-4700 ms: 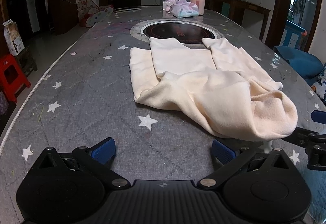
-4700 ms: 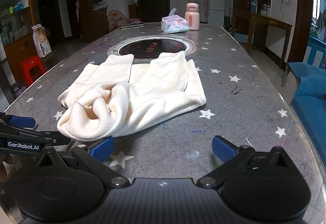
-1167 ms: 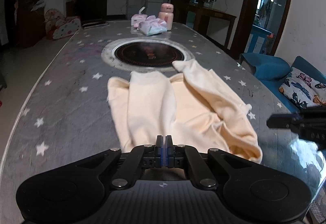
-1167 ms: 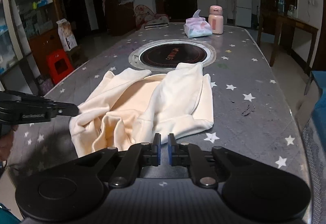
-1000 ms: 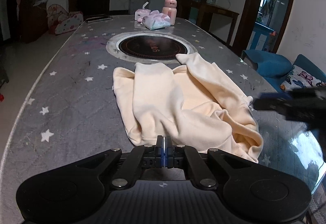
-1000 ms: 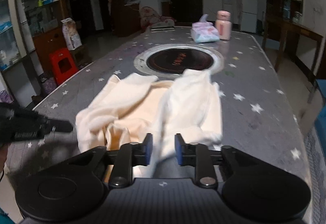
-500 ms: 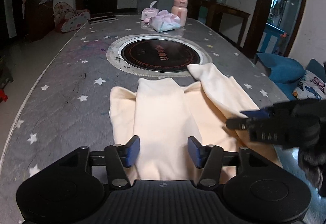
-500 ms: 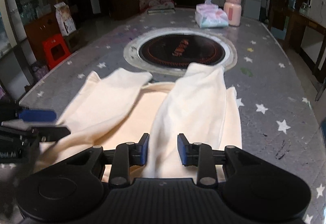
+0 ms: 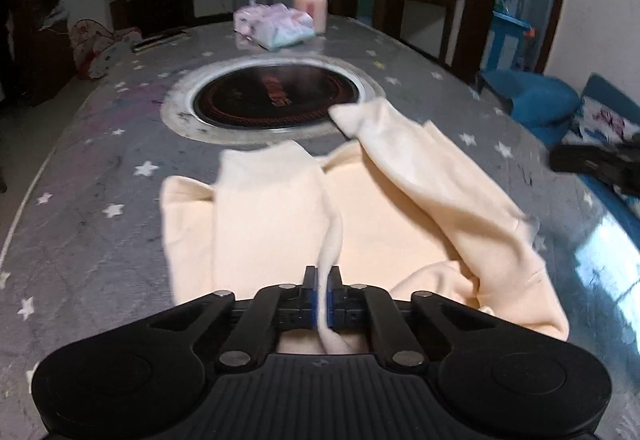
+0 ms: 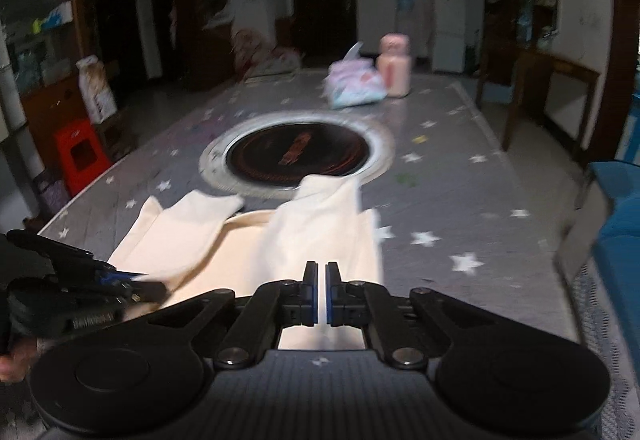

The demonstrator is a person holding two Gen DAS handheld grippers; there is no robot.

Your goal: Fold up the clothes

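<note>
Cream garment pinched at its near edge by both grippers

Cream garment [image 9: 384, 215] lies on the star-print table [image 9: 92, 175], sleeves turned inward over the body. Left gripper [image 9: 322, 300] clamps a raised ridge of cloth; right gripper [image 10: 320, 294] is closed on the near hem, seemingly so both corners can lift together for a fold

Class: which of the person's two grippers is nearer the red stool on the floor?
Left. The left gripper is on the same side as the red stool, left of the right gripper; both grip the cream garment.
</note>
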